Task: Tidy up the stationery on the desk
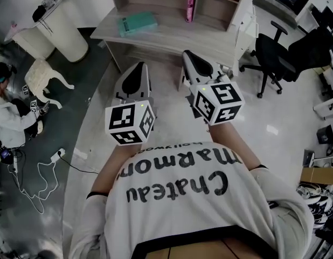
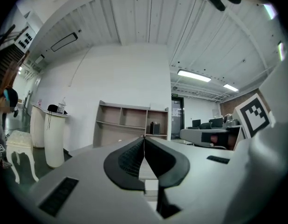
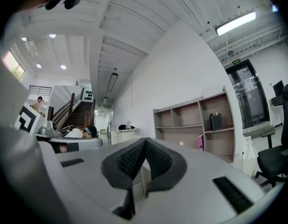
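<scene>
Even, cool light comes from ceiling lamps (image 2: pixel 194 75) above the shelf unit (image 2: pixel 130 122). The floor (image 1: pixel 271 129) shows a soft glare. Both gripper views bend strongly, with dark corners; colours look pale, shadows weak.

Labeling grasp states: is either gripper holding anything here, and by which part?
Nothing held: the left gripper and the right gripper are both shut, jaws together, nothing between.

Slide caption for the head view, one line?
Person faces a pale wooden desk bearing a flat teal book, left gripper and right gripper both shut and empty.
</scene>
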The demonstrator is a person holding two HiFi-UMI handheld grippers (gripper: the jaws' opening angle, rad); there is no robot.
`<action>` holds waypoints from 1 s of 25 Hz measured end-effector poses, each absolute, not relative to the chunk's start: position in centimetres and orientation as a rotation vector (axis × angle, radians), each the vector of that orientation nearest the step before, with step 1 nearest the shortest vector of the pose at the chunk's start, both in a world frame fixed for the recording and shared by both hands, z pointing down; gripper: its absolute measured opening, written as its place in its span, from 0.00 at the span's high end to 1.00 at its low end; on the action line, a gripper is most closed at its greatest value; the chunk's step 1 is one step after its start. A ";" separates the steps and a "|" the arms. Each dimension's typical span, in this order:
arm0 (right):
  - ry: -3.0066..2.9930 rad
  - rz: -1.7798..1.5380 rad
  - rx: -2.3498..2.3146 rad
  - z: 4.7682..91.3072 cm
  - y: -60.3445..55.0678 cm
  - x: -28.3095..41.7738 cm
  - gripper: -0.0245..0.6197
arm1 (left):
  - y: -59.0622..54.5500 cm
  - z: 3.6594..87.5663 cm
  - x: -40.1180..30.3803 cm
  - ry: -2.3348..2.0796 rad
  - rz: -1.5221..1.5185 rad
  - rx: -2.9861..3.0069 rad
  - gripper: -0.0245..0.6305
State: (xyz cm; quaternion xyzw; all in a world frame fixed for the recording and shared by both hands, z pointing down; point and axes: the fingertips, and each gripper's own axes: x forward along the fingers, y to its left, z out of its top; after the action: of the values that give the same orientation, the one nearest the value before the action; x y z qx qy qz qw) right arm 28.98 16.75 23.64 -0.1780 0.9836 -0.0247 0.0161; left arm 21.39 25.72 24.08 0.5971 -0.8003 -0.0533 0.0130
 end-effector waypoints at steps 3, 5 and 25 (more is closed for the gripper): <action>3.046 -0.088 -0.570 23.8 15.4 27.0 0.94 | 24.9 24.2 19.2 -2.510 -0.155 1.853 0.94; 3.071 -0.093 -0.568 24.6 15.0 25.6 0.94 | 24.5 24.8 18.0 -2.496 -0.165 1.845 0.94; 3.191 -0.214 -0.420 28.9 1.4 13.9 0.94 | 10.6 28.5 7.9 -2.470 -0.142 1.710 0.94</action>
State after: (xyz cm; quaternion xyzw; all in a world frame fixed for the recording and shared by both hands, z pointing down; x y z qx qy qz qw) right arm 13.93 1.42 28.92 -0.1301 0.9884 -0.0664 -0.0418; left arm 7.87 10.58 28.45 0.5673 -0.8195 -0.0473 0.0668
